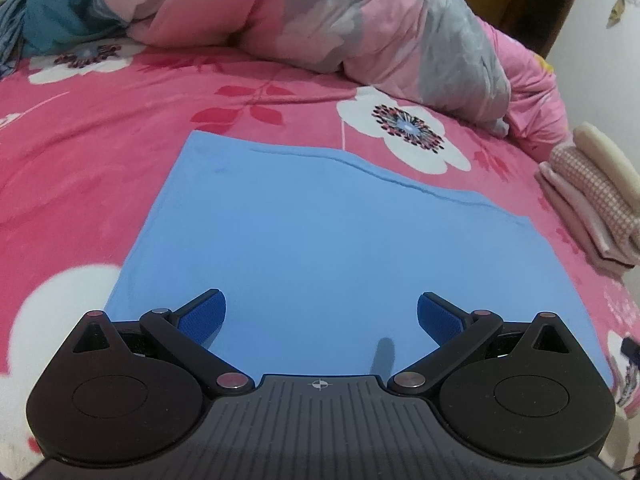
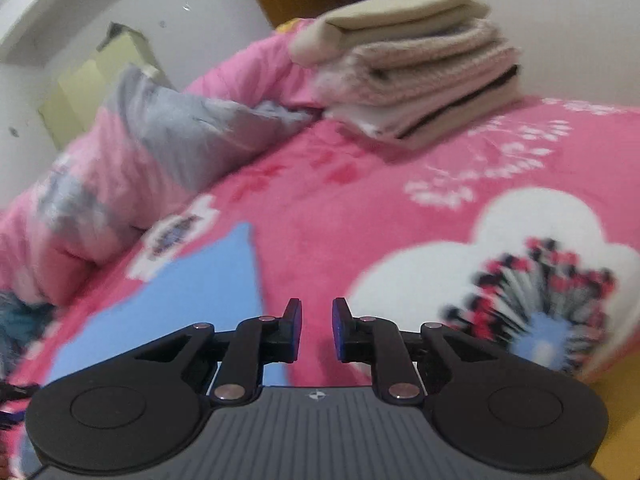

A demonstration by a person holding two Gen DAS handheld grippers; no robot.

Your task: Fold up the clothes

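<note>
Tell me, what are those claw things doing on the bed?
A person holding two claws is folding clothes on the pink flowered bedspread. A flat light-blue cloth garment lies spread out, and the left claw hangs wide open over its near edge, gripping nothing. The right claw, jaws slightly apart and empty, hangs over the bedspread beside it. A stack of folded beige and pink clothes sits nearby.

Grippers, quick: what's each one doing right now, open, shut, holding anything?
Left gripper: open wide, holding nothing, over the blue cloth.
Right gripper: open with a narrow gap, holding nothing, above the pink bedspread.
</note>
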